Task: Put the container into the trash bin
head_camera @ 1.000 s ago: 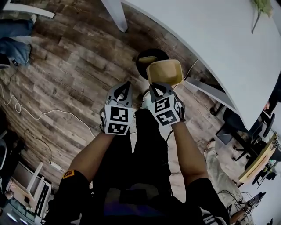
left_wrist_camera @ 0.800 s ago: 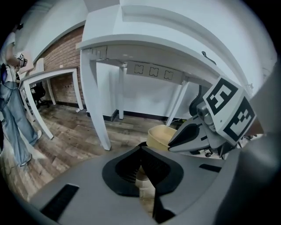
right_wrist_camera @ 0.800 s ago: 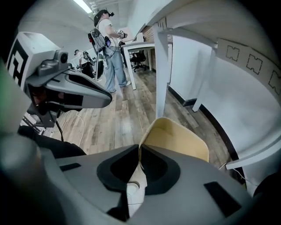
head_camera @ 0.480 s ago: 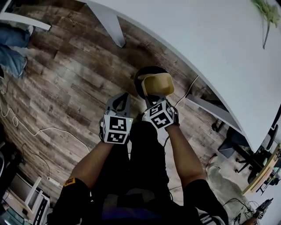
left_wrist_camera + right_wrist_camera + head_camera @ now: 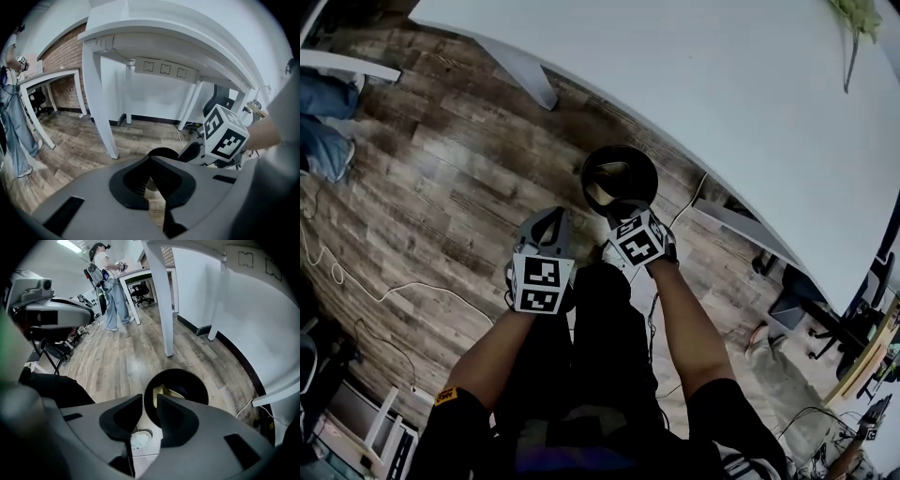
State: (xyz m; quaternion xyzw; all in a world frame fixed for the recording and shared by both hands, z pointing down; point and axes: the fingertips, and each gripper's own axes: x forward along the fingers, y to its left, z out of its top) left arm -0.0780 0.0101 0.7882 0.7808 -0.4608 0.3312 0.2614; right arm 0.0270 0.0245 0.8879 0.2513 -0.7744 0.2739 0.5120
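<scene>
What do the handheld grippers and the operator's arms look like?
Left gripper and right gripper: grey moulded bodies, black ribbed jaw pads, each with a white cube of black square markers. Operator wears black short sleeves, orange tag on the left one.

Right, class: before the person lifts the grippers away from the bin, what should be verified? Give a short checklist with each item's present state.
1. Container lies inside the trash bin: ok.
2. Right gripper empty, jaws apart with nothing between them: ok.
3. Left gripper empty, jaws together: ok.
4. Bin stands upright on the floor: ok.
5. Container sits fully below the bin's rim: cannot tell.
</scene>
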